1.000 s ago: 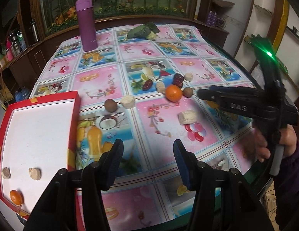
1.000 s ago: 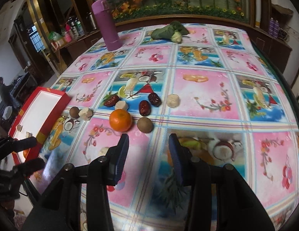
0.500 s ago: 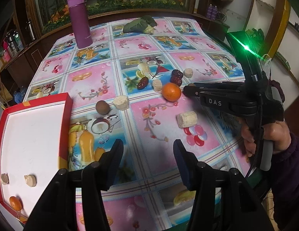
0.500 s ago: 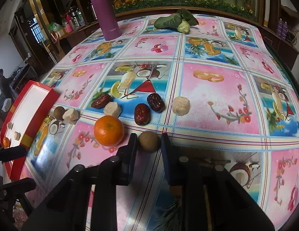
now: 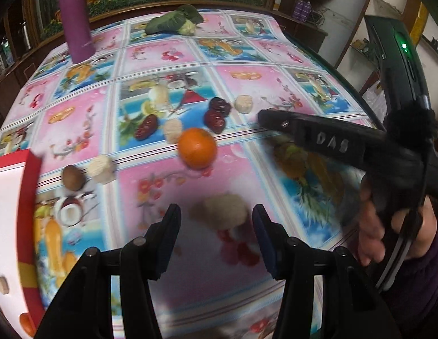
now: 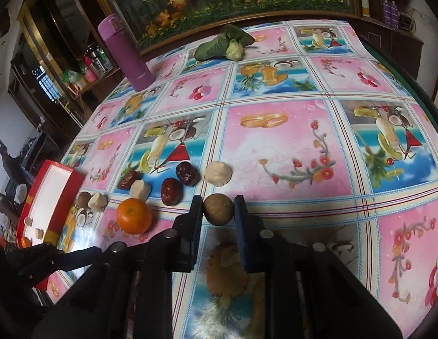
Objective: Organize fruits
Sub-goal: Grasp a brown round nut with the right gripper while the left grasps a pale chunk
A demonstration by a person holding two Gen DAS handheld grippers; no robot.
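Pinching brown fruit (image 6: 218, 209), right gripper (image 6: 218, 212) sits low on cloth for lift to far-left tray (image 6: 54, 189); left gripper (image 5: 216, 220) spread wide w/ pale chunk (image 5: 224, 210) btwn fingers.

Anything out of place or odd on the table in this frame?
The leafy vegetable and purple flask sit at the far edge, neither one a fruit. Otherwise nothing is spilled or damaged; the right gripper is shut on a brown fruit.
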